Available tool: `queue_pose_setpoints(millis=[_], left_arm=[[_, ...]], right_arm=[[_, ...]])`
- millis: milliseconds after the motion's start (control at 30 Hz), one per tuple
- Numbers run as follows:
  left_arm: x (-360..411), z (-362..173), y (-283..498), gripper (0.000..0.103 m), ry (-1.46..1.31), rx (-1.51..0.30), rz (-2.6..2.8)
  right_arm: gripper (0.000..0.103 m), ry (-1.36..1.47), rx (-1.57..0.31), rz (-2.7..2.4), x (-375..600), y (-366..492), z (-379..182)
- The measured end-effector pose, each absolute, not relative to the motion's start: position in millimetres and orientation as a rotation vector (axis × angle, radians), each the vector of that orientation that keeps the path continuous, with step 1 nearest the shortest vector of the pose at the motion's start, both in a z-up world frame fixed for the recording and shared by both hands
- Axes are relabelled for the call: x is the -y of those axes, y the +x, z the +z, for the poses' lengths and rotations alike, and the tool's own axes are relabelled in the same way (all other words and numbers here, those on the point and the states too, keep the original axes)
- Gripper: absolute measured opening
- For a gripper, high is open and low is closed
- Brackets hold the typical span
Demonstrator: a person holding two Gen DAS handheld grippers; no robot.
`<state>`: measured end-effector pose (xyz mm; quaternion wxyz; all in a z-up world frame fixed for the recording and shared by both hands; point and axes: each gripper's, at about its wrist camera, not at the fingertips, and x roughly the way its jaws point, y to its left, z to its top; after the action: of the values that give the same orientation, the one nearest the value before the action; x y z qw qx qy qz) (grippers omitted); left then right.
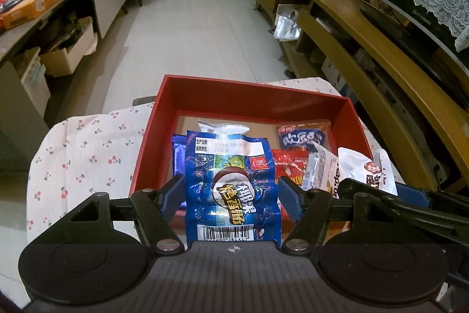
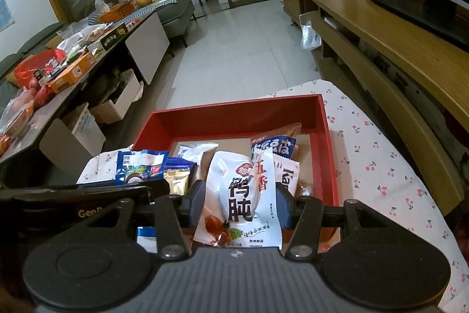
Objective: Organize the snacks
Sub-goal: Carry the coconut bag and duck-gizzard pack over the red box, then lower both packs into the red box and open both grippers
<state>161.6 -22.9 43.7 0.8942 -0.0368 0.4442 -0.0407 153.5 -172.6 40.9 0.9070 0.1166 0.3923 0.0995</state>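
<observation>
My left fingers (image 1: 231, 192) grip a blue packet (image 1: 231, 184), my right fingers (image 2: 239, 203) a white packet (image 2: 244, 195), both over the red box (image 1: 252, 91) holding more snacks (image 1: 303, 134).

A home living room: a long wooden TV cabinet (image 2: 381, 28) carries a lace-draped television (image 2: 425, 5); across the tiled floor (image 2: 240, 49) from it stand a grey sofa (image 2: 178, 11) and a cluttered coffee table (image 2: 140, 34).

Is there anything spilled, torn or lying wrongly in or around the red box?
Nothing stands out. The red box sits flat on the cherry-print cloth, with packets loose inside. The left gripper holds a blue packet and the right gripper a white packet, both intact.
</observation>
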Motion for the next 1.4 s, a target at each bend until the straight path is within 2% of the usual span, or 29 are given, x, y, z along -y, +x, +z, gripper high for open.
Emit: queue_pose_setpoints(millis=[1400], left_arm=[[15, 15, 208, 0.074, -0.070, -0.954, 0.005]], right_arm=[[0.058, 0.218, -0.843, 0.207, 158, 210, 11]])
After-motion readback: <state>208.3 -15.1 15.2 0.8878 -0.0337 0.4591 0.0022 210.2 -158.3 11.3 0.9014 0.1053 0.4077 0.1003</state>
